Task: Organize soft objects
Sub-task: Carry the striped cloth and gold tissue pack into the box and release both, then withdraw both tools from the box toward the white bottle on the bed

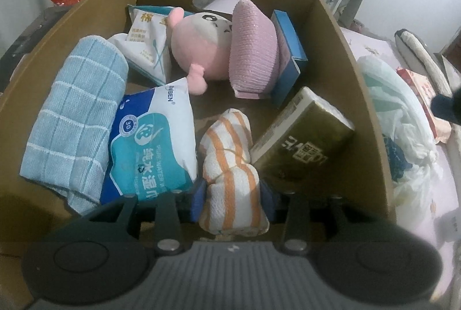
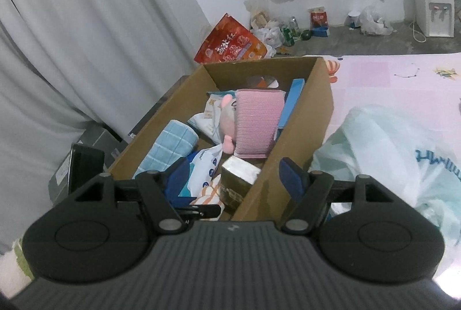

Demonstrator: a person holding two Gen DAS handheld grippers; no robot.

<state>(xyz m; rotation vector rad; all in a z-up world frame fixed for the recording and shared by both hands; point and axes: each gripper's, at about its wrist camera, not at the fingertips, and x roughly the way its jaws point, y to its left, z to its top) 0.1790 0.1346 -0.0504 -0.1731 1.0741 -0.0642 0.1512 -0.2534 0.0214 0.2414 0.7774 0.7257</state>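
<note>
An open cardboard box [image 1: 331,22] holds several soft things. My left gripper [image 1: 233,196] is inside its near end, shut on a rolled orange-striped towel [image 1: 230,154]. Around the roll lie a blue checked towel [image 1: 77,114], a wet-wipes pack [image 1: 152,143], a pink plush toy [image 1: 198,50], a pink ribbed cloth [image 1: 253,50] and a gold tissue pack [image 1: 302,137]. My right gripper [image 2: 233,183] hangs open over the near right wall of the box [image 2: 302,122], one finger on each side and neither touching it. Nothing is in it.
A pale green plastic bag [image 2: 389,151] bulges just right of the box on the pink sheet [image 2: 389,73]. A blue carton [image 1: 288,50] leans on the right wall. Behind the box are a red bag [image 2: 230,45], a grey curtain [image 2: 72,50] and a water dispenser [image 2: 435,10].
</note>
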